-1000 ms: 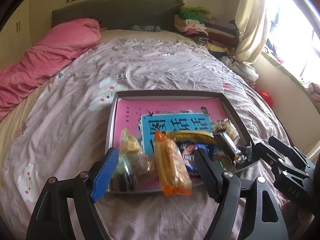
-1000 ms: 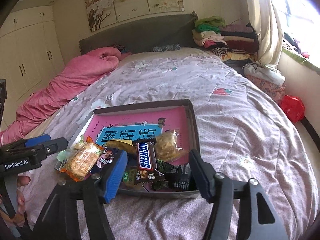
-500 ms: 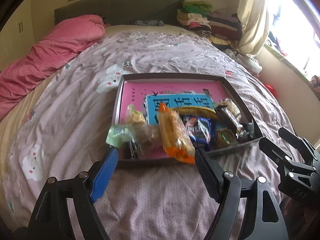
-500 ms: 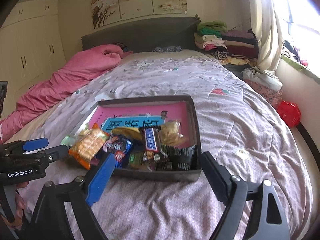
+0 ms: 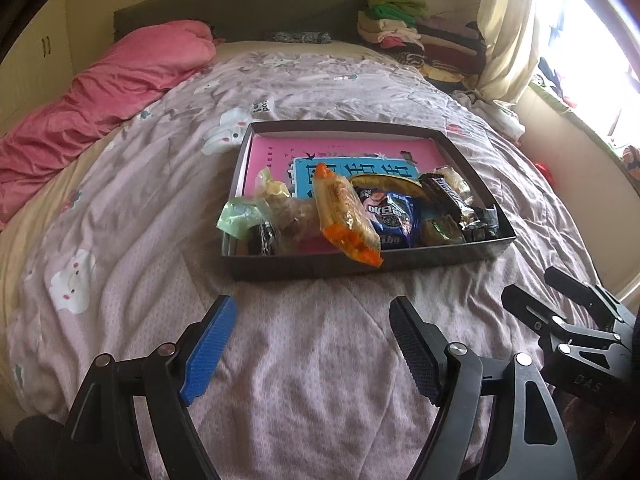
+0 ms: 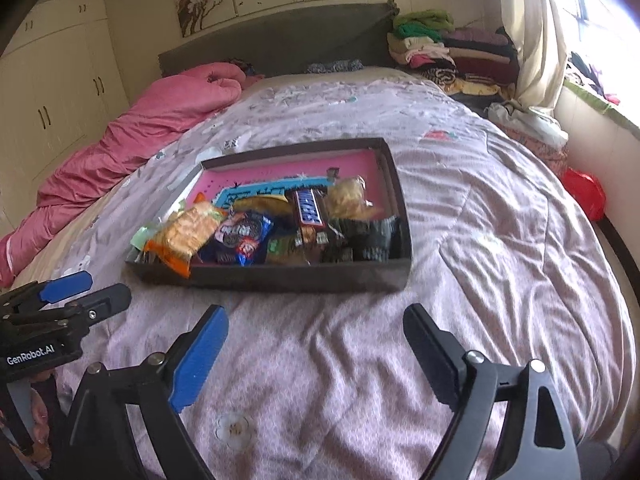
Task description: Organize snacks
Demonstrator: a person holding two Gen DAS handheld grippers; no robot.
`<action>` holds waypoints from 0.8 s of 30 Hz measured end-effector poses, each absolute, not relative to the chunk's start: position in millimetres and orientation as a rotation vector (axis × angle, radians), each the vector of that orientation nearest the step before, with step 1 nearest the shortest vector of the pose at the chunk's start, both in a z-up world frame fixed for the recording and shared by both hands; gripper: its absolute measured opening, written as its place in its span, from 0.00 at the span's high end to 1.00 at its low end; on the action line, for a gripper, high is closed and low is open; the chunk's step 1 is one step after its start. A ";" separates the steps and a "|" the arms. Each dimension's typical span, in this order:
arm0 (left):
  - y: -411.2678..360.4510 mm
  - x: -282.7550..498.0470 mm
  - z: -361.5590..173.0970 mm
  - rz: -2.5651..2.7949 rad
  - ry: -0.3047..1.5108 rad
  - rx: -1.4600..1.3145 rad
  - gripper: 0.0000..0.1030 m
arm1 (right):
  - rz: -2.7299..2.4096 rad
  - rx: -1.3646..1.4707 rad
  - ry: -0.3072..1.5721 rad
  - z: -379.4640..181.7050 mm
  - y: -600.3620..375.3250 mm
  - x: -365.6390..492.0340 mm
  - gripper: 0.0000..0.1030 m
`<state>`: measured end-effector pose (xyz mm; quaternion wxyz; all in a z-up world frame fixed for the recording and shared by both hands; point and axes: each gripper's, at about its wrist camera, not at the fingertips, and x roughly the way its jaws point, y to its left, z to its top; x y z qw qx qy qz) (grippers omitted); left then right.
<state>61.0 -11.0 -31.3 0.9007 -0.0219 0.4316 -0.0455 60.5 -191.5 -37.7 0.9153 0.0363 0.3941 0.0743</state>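
A dark shallow tray (image 5: 360,264) lies on the bed with a pink and blue book on its floor. Snacks are heaped at its near end: an orange cracker pack (image 5: 344,216) overhanging the front wall, a blue cookie pack (image 5: 390,216), a Snickers bar (image 6: 308,208) and a green packet (image 5: 240,216). My left gripper (image 5: 312,304) is open and empty over the bedspread, short of the tray's front wall (image 6: 280,276). My right gripper (image 6: 316,312) is also open wide and empty, on the near side of the tray. Each gripper appears at the edge of the other's view.
A pink patterned bedspread (image 5: 320,360) covers the bed. A rumpled pink quilt (image 5: 120,80) lies along the left side. Folded clothes (image 6: 440,48) are stacked by the headboard at the right. A red bag (image 6: 584,192) sits on the floor beside the bed, and wardrobes (image 6: 52,92) stand at the left.
Both grippers have drawn back from the tray, which now sits farther off in both views. The right jaws have spread wider. The snacks have stayed in the tray.
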 end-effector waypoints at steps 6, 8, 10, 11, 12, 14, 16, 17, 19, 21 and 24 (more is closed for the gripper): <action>-13.7 51.7 -29.6 -0.100 0.894 -0.042 0.22 | 0.149 0.090 0.829 -37.9 -195.8 50.7 0.13; -15.8 48.0 -29.1 -0.106 0.892 -0.044 0.22 | 0.148 0.094 0.833 -38.1 -196.9 48.4 0.13; -18.7 46.0 -28.5 -0.112 0.887 -0.034 0.22 | 0.148 0.095 0.839 -39.0 -197.4 46.9 0.13; -19.9 45.7 -28.1 -0.114 0.886 -0.030 0.22 | 0.146 0.096 0.839 -38.7 -197.8 46.6 0.13; -20.5 45.8 -27.8 -0.116 0.885 -0.030 0.22 | 0.146 0.099 0.837 -38.1 -198.0 46.5 0.13; -21.1 45.4 -27.6 -0.116 0.883 -0.031 0.22 | 0.144 0.099 0.836 -37.5 -198.3 46.6 0.13; -21.8 45.7 -28.1 -0.117 0.885 -0.032 0.22 | 0.144 0.099 0.837 -37.6 -198.5 46.9 0.13; -22.2 45.9 -28.3 -0.117 0.886 -0.032 0.22 | 0.145 0.100 0.837 -37.6 -198.6 46.9 0.13; -22.2 46.0 -28.6 -0.117 0.885 -0.032 0.22 | 0.146 0.098 0.839 -37.9 -198.5 47.1 0.13; -21.7 45.7 -28.4 -0.117 0.885 -0.034 0.22 | 0.146 0.096 0.840 -38.4 -198.4 47.1 0.13; -21.1 46.1 -28.9 -0.117 0.884 -0.042 0.22 | 0.147 0.097 0.844 -39.6 -197.3 48.2 0.13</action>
